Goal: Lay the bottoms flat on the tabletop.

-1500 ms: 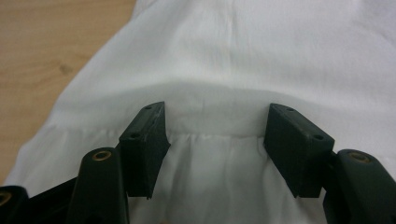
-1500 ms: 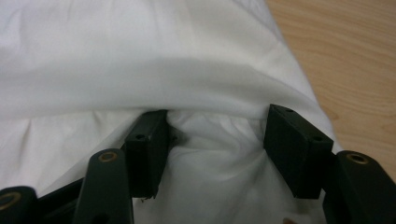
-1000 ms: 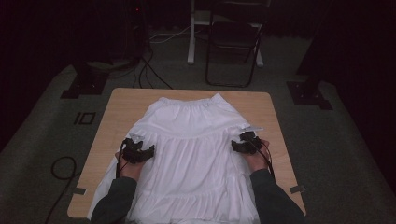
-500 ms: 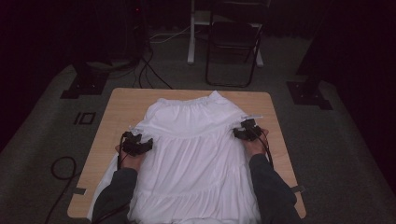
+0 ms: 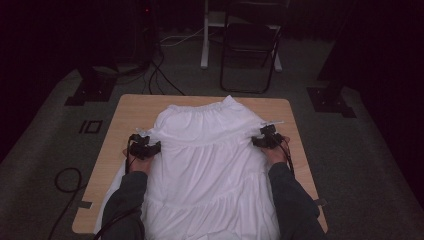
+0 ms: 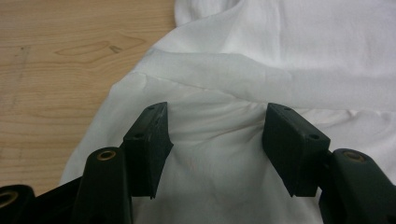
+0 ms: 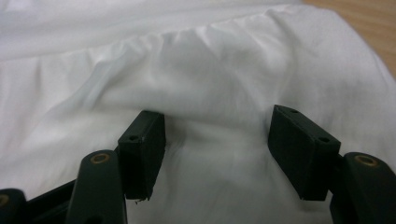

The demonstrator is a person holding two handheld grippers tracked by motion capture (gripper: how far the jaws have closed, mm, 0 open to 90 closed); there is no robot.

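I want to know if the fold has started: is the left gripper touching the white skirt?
Cannot tell. In the left gripper view the left gripper stands open over the white skirt, cloth between its jaws, but no gap or contact shows plainly.

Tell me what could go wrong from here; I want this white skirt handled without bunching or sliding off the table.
Both grippers stand open over the skirt. The left gripper, whose jaws have just been closing, may pinch only the top layer near the edge. The right gripper straddles a wrinkled ridge, so a grip there may bunch the cloth. The hem overhangs the table edge and could slip.
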